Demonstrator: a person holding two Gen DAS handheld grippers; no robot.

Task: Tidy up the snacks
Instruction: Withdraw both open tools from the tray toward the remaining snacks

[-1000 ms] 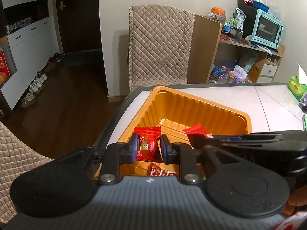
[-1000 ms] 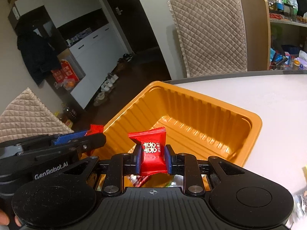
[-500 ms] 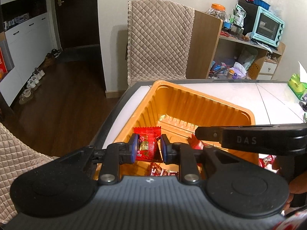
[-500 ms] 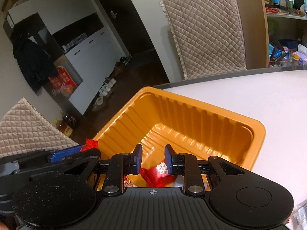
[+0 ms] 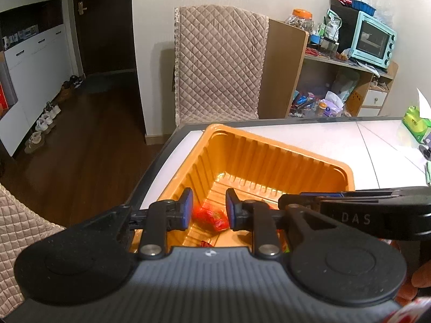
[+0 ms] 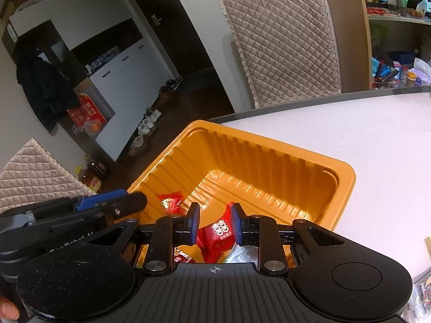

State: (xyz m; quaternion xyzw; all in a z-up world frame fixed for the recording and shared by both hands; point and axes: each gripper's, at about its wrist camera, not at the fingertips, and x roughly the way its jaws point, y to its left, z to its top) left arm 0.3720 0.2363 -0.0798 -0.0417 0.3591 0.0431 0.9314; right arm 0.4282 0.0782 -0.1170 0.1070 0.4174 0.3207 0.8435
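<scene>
at my near edge, left tongs [image 5: 208,210]: pads a little apart, nothing between them. the red wrapper that sat between these pads a second ago is now lower, a blurred red candy [image 5: 210,215] on the ribbed floor of the orange tray [image 5: 269,156].

right tongs [image 6: 215,223]: same finding. a second ago they pinched the red candy with white characters [image 6: 219,235]. half a second ago it was already down in the tray. now it leans on the pile under the gap, and it seems free of the pads, though the view lines it up closely with them. i read these jaws as parted and empty.

meaning for the task: both pieces delivered, both tongs free for the next pick.

tray contents, near end only: one more red piece [image 6: 169,203] by the left wall, a silvery packet [image 6: 242,253] under my right pad, bits of other wrappers half hidden by the tong bodies. far half of the tray bare, so plenty of room.

wrappers: glossy, crinkled, pillow-shaped with crimped ends. judged light and slippery.

tray sits at the corner of the white table [image 5: 323,134]. beyond it a quilted chair back [image 5: 218,62], then a cluttered shelf with a pale blue oven [image 5: 373,40].
</scene>
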